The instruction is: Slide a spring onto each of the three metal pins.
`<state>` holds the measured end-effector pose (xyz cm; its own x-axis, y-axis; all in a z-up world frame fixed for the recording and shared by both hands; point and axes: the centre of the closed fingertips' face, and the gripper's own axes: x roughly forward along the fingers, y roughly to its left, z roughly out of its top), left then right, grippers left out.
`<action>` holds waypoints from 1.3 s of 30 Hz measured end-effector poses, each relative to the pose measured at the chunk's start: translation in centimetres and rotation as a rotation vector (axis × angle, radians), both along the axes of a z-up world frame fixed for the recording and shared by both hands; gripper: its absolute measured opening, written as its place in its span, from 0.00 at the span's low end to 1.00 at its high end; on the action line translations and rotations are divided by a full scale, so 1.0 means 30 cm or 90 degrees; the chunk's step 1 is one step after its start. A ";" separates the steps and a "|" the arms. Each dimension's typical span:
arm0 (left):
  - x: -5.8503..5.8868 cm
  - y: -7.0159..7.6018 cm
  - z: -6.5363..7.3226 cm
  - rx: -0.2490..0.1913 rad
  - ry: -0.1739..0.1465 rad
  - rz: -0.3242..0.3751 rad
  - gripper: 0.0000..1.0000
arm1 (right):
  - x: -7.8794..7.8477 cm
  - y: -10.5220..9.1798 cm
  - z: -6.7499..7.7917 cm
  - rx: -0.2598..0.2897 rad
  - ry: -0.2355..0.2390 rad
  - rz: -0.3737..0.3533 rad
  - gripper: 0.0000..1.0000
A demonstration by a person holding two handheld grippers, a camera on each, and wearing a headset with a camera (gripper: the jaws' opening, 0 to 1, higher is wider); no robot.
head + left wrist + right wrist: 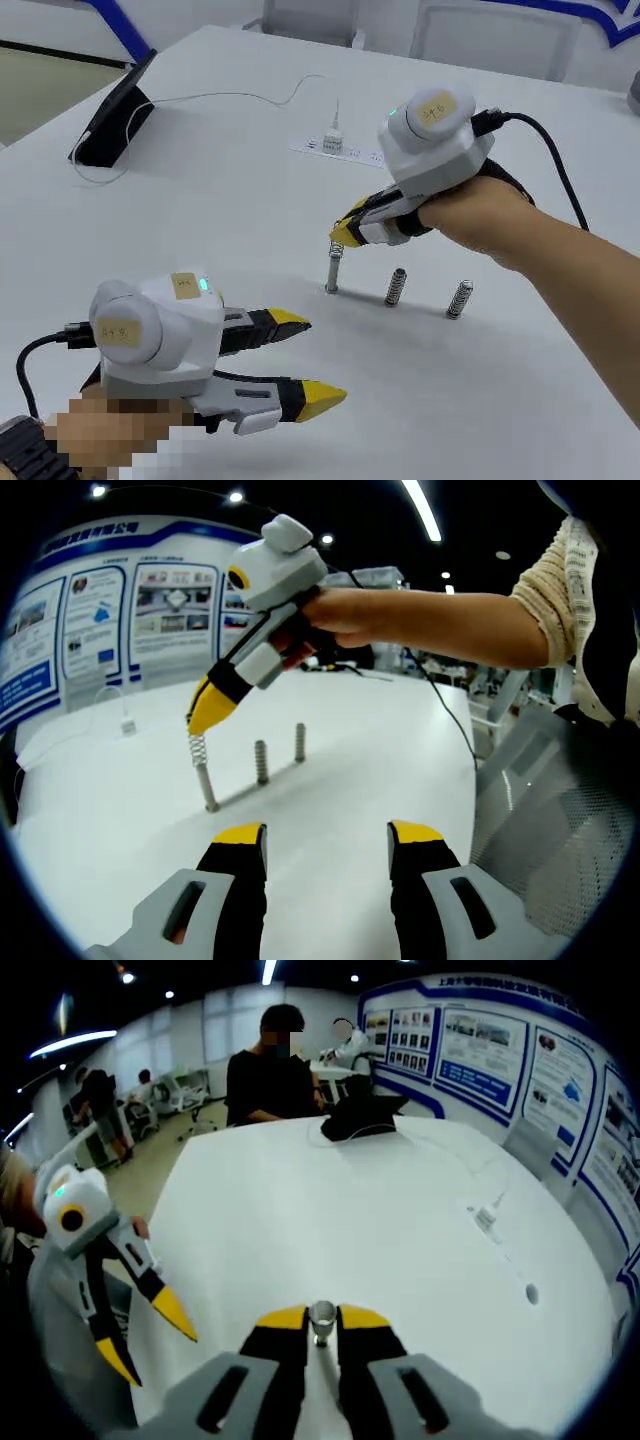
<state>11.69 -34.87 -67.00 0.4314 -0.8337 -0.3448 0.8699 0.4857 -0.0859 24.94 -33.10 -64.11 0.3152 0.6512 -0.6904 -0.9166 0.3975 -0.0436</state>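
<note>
Left gripper (310,358) is nearest, low over the white table (200,210), jaws spread wide with nothing between them. Past it is a row of three pins. The left pin (331,278) has a bare lower shaft, and a spring (336,249) sits at its top end, pinched between the closed tips of the right gripper (345,236), which angles down from a hand (480,215). The second spring (396,287) and third spring (459,299) stand upright on their pins, down at table level, just beside each other. Farther back is a power strip (345,152), with a cable (230,97) running to a tablet (115,120) at far left.
</note>
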 end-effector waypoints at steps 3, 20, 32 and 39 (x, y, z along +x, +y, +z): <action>0.002 0.001 -0.001 0.000 0.000 0.001 0.49 | 0.015 -0.001 -0.011 -0.001 0.001 -0.004 0.12; 0.002 0.003 -0.009 -0.001 0.005 0.002 0.49 | 0.024 -0.005 -0.117 -0.007 0.040 -0.027 0.12; 0.000 0.003 -0.010 -0.004 0.008 0.002 0.48 | 0.004 -0.002 -0.149 -0.010 0.058 -0.029 0.12; 0.001 0.005 -0.008 -0.006 0.009 0.004 0.48 | -0.001 0.000 -0.177 -0.015 0.061 -0.032 0.12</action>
